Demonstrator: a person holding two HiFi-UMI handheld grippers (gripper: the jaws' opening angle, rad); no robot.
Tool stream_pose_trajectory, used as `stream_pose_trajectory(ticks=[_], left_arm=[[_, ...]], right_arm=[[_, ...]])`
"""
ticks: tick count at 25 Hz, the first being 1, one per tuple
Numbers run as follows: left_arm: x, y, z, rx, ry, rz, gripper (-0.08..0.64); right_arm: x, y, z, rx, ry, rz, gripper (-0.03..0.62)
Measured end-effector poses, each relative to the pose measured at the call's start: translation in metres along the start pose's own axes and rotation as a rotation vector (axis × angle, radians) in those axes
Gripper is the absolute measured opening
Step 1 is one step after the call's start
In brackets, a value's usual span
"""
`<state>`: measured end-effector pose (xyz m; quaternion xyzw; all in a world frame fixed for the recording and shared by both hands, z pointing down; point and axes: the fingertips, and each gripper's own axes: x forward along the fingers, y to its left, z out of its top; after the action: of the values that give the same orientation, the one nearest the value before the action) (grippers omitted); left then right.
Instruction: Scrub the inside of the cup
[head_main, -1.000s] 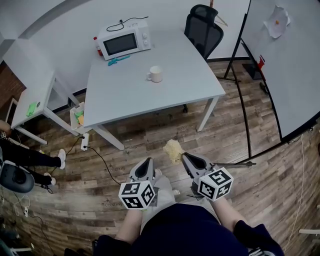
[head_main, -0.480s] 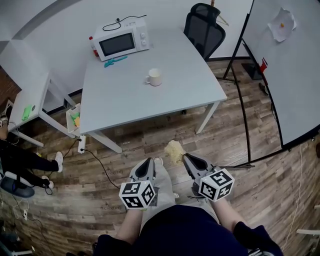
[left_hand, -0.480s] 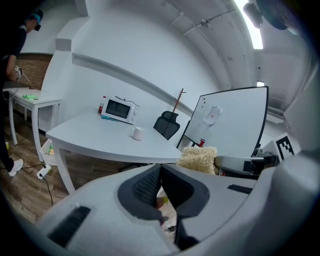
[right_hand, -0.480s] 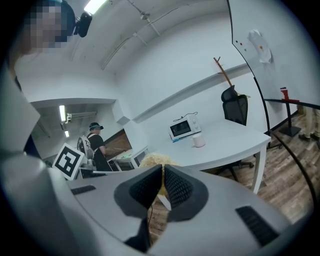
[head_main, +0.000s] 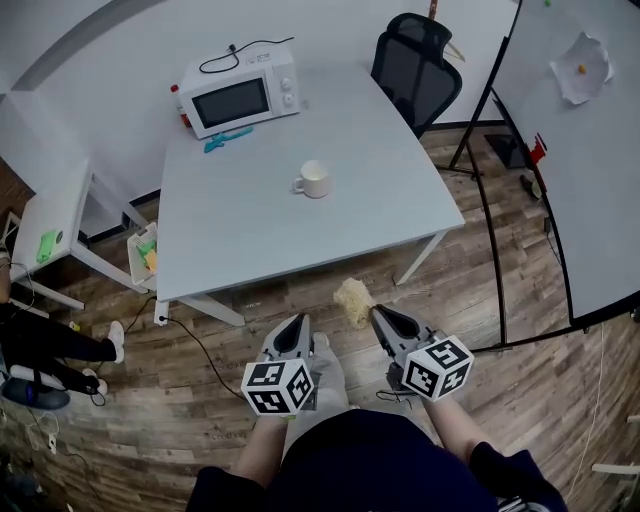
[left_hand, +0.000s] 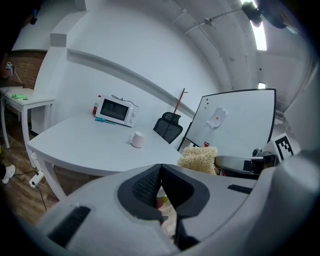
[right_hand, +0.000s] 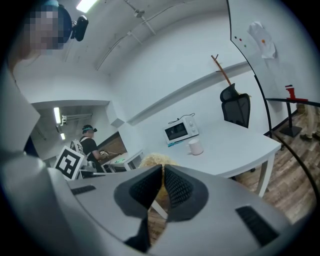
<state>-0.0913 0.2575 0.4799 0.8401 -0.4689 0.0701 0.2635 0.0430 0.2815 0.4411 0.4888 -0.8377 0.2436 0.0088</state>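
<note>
A white cup is seen standing upright on the table, in front of the microwave and well apart from both tools; what it holds cannot be made out. The left tool is held shut, with nothing between its jaws. A pale, fibrous scrubbing pad is gripped by the right tool above the wooden floor.

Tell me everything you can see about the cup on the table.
The cup is a plain cream-white mug, ceramic by its look, with one handle pointing toward the left of the head view. It stands upright, mouth up, near the middle of the white table, apart from the microwave. Only the tabletop touches it.
</note>
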Motion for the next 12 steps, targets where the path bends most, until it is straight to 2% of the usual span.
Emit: stream_pose_trajectory(ticks=[12], left_arm=[[0.064,0.045,0.06,0.018,0.023,-0.018,0.018]], right_arm=[[0.08,-0.028,0.049,0.018,-0.005,-0.028,0.034]])
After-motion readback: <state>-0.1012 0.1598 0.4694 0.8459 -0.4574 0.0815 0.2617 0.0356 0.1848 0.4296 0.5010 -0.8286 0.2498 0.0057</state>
